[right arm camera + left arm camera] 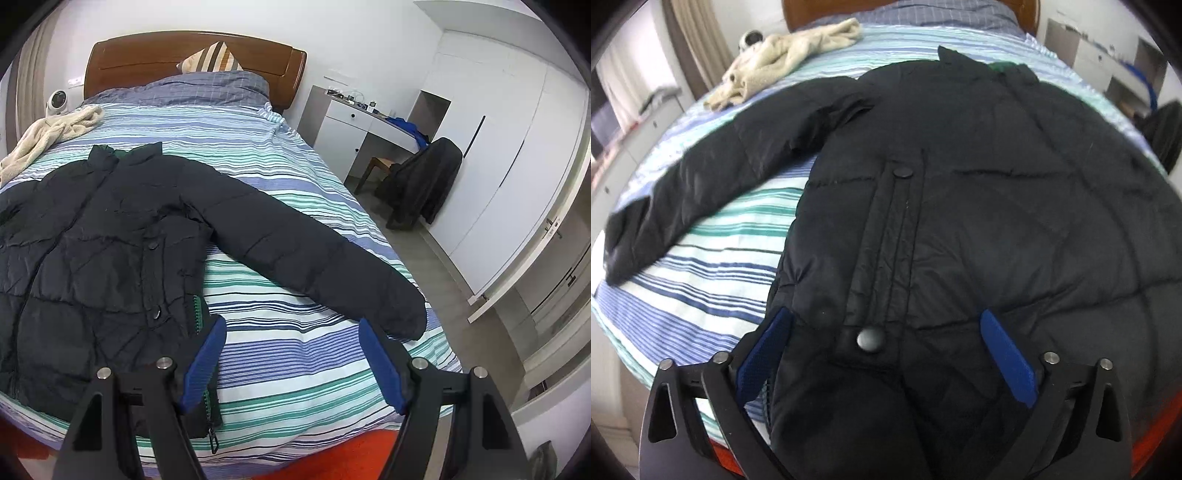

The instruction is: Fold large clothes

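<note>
A dark quilted puffer jacket (960, 184) lies front-up on the striped bed sheet (720, 288), collar toward the headboard, both sleeves spread out. My left gripper (886, 315) is open wide above the jacket's lower front. The snap-button placket (868, 339) lies between its blue fingers, which do not press on it. In the right wrist view the jacket (92, 240) fills the left side and its sleeve (314, 258) runs to the right. My right gripper (292, 325) stands open over bare sheet (295, 369), between the jacket's green zipper edge (197, 310) and the sleeve cuff (406, 314).
A cream fleece garment (55, 129) is bunched at the bed's far left, near a small white camera (57, 100). Pillows lean on the wooden headboard (184, 51). Right of the bed stand a white desk (351, 122), a chair draped in dark cloth (424, 184) and wardrobes (498, 147).
</note>
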Demonstrator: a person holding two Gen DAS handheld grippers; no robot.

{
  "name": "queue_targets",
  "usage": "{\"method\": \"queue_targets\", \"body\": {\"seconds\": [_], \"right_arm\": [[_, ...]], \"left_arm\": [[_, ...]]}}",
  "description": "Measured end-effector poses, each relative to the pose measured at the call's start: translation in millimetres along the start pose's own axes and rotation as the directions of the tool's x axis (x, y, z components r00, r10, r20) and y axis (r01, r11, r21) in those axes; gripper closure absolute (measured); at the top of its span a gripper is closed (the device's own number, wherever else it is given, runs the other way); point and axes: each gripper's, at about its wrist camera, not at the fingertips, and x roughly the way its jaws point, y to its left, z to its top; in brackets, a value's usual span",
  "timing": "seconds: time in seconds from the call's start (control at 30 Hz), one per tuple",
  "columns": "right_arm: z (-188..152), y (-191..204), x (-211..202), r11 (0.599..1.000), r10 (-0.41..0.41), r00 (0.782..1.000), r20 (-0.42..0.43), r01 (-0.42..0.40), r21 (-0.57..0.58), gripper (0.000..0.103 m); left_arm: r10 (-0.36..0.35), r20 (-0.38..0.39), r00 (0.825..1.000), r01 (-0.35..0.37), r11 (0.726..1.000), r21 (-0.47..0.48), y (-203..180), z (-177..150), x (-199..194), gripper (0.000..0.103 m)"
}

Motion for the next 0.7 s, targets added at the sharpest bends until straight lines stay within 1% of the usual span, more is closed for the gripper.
{"method": "queue_targets", "body": {"seconds": [0.03, 0.1, 0.4, 0.6, 0.7], "right_arm": [[0, -1, 0, 1.0, 0.002, 1.0, -0.002, -0.002, 0.003, 0.028], [0, -2, 1, 1.0, 0.004, 1.0, -0.007, -0.004, 0.01, 0.028], [5, -4, 1, 1.0, -0.001, 1.0, 0.0, 0.001, 0.023, 0.028], [7, -5, 2, 1.0, -0.004, 1.0, 0.006, 0.004, 0.023, 0.028], [8, -7, 1, 1.0, -0.012, 1.0, 0.009, 0.012, 0.021, 0.028]], "left_arm": [[0.018, 0.014, 1.0, -0.018, 1.0, 0.018, -4, -3, -2, 0.0], [0.032, 0.019, 0.999, -0.033, 0.999, 0.025, -5, -6, -3, 0.0], [0.042, 0.004, 0.999, -0.042, 0.999, 0.016, -2, -5, 2, 0.0], [0.078, -0.013, 0.997, -0.077, 0.996, 0.051, -11, -1, 6, 0.0], [0.07, -0.016, 0.997, -0.069, 0.996, 0.054, -13, 1, 5, 0.001]]}}
